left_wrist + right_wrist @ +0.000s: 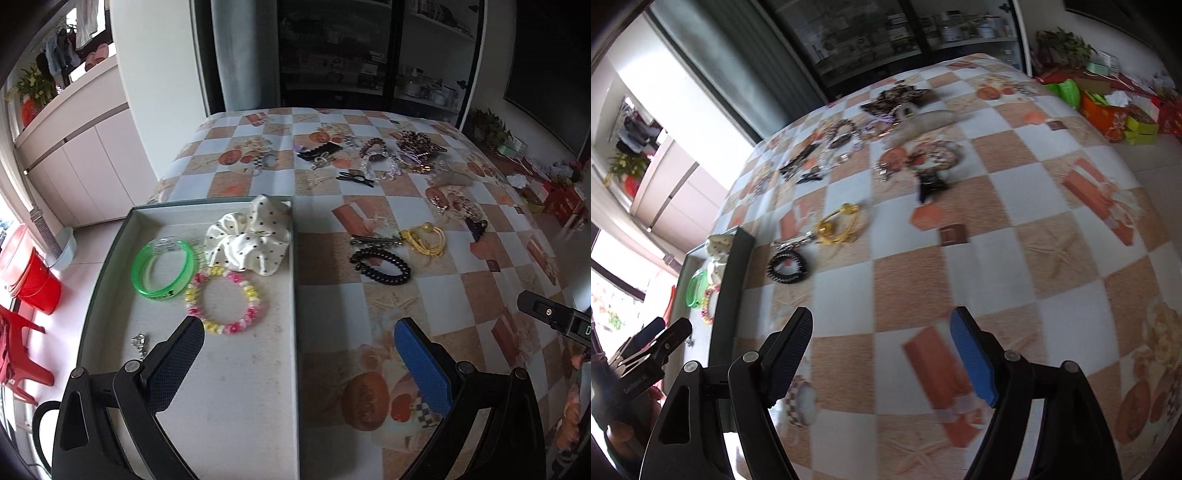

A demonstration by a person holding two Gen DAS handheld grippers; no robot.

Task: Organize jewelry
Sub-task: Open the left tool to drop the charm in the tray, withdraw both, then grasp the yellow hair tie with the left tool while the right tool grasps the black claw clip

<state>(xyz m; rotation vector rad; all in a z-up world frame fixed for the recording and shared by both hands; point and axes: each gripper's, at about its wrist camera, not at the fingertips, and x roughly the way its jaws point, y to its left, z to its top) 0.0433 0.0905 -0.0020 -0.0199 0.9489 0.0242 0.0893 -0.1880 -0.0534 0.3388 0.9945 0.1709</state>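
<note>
A shallow tray [110,258] at the left holds a green bangle [164,269], a white dotted scrunchie [251,236], a pink and yellow coil bracelet [225,302] and a small silver piece [138,341]. My left gripper [297,330] hangs open and empty above the tray's right wall. On the checked cloth beside the tray lie a black coil hair tie [786,267], a silver clip [792,242] and a yellow hair tie [838,225]. My right gripper [882,321] is open over bare cloth, short of these, with nothing between its fingers.
Farther back lie a black claw clip [931,186], beaded bracelets [938,155], a leopard scrunchie [417,142] and several dark clips [319,151]. Red buckets [33,280] stand on the floor at the left, and boxes [1108,110] sit past the table's right edge.
</note>
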